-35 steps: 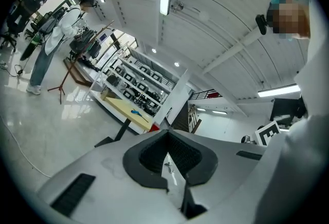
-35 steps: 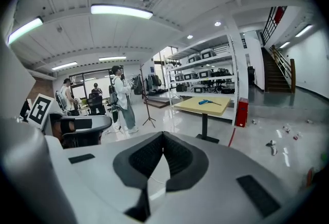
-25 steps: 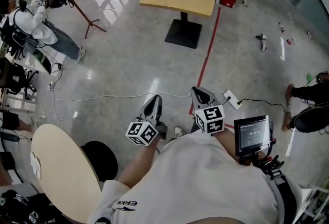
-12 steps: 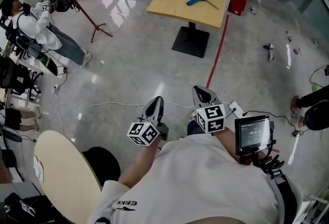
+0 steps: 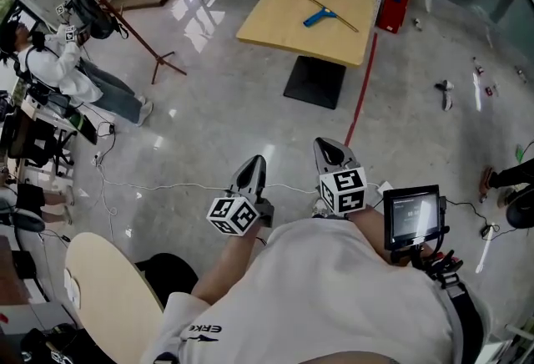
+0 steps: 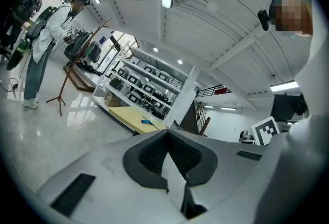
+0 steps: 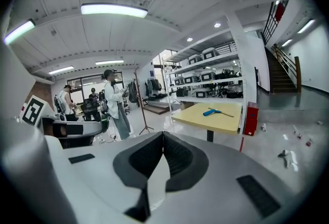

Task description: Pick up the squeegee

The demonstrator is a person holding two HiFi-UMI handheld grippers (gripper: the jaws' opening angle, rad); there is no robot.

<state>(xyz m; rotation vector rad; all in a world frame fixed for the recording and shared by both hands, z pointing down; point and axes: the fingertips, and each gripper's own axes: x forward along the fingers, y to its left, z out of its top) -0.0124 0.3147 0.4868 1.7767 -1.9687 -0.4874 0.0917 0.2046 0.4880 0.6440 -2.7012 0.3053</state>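
Holding both grippers low in front of your chest, you have the left gripper (image 5: 253, 164) and the right gripper (image 5: 327, 145) side by side above the floor (image 5: 209, 120). Each has its jaws pressed together with nothing between them. The squeegee (image 5: 322, 16), blue-handled with a long thin blade, lies on the yellow desk (image 5: 271, 24) well ahead of you, near its far right side and well apart from both grippers. A person (image 5: 62, 62) in white stands off to your left.
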